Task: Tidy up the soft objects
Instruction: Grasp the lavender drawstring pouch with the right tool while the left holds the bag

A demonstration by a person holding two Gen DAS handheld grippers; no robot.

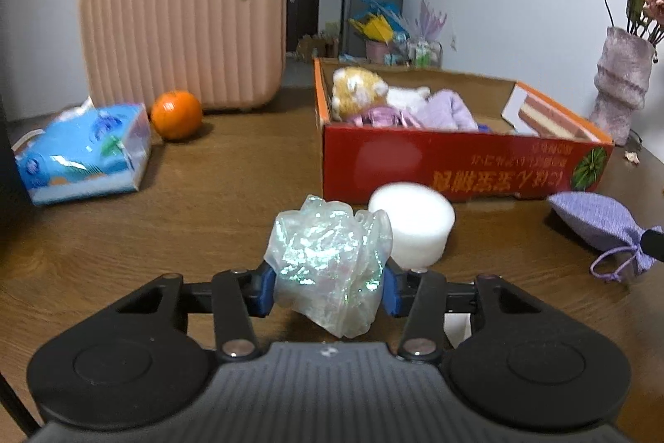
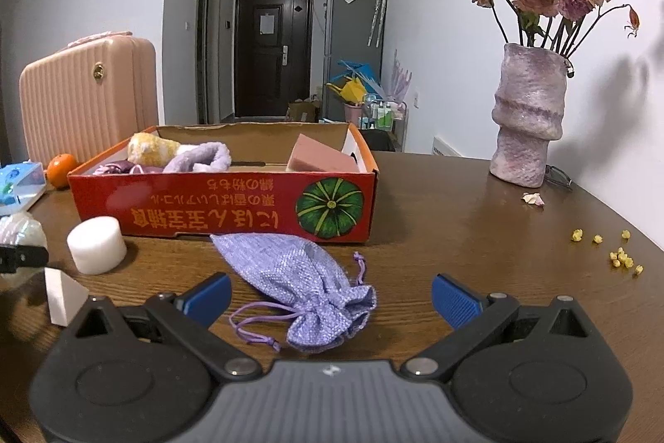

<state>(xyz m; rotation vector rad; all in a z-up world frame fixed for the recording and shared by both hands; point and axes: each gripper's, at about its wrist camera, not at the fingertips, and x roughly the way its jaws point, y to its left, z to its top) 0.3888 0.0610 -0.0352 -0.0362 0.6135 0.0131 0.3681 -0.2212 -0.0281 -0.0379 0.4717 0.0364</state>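
Left gripper: blue fingers pressed on both sides of a crumpled iridescent film wad, held just above the brown counter, white foam cylinder at its 1 o'clock. Right gripper: fingers spread wide, gripping nothing, lilac drawstring pouch lying on the counter between them. Red cardboard box at 12 o'clock of the pouch, holding a yellow plush toy and lilac cloth.
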